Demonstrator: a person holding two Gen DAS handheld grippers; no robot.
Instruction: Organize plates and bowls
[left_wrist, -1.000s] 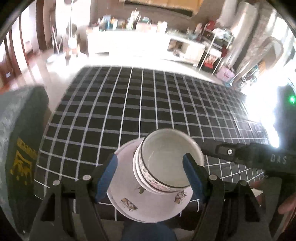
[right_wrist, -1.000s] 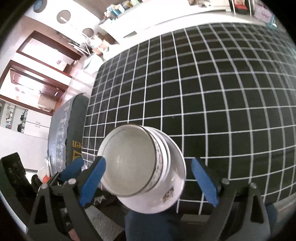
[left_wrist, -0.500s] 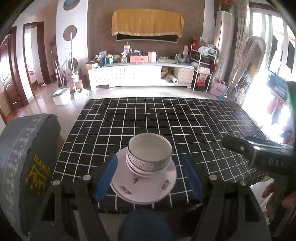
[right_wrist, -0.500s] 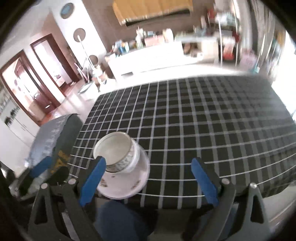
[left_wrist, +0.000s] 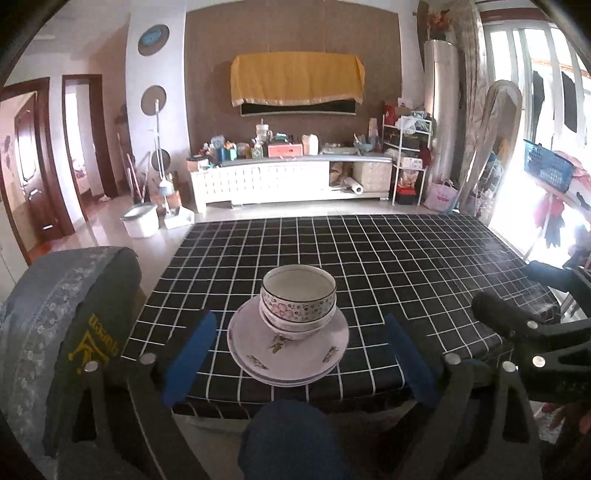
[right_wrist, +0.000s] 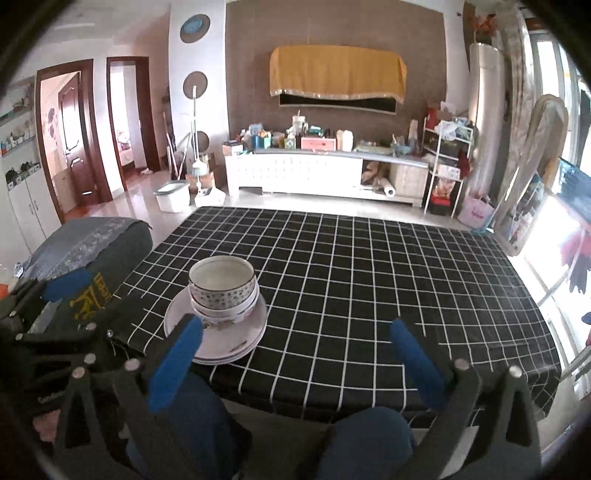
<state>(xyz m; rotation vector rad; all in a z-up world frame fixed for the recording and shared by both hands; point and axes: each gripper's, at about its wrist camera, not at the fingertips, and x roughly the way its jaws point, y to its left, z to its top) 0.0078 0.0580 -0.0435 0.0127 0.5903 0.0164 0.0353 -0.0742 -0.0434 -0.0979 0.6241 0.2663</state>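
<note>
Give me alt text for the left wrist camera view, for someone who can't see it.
Nested white floral ceramic bowls sit on stacked white plates near the front edge of a black table with white grid lines. The left gripper, blue-padded, hangs in front of the stack, jaws opening, touching nothing. A cluttered living room lies behind.

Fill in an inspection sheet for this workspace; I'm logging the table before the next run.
Surface: table under a black, white-gridded cloth.
Job's things: nested bowls on stacked plates, at the near edge.
Clutter: nothing seen on the cloth.
Grippers: left tongs and right tongs both opening, nothing between the pads, clear of the stack.
Cables: nothing seen.
Surroundings: covered chair beside the table; white cabinet, crowded; doorways; bright windows.
</note>
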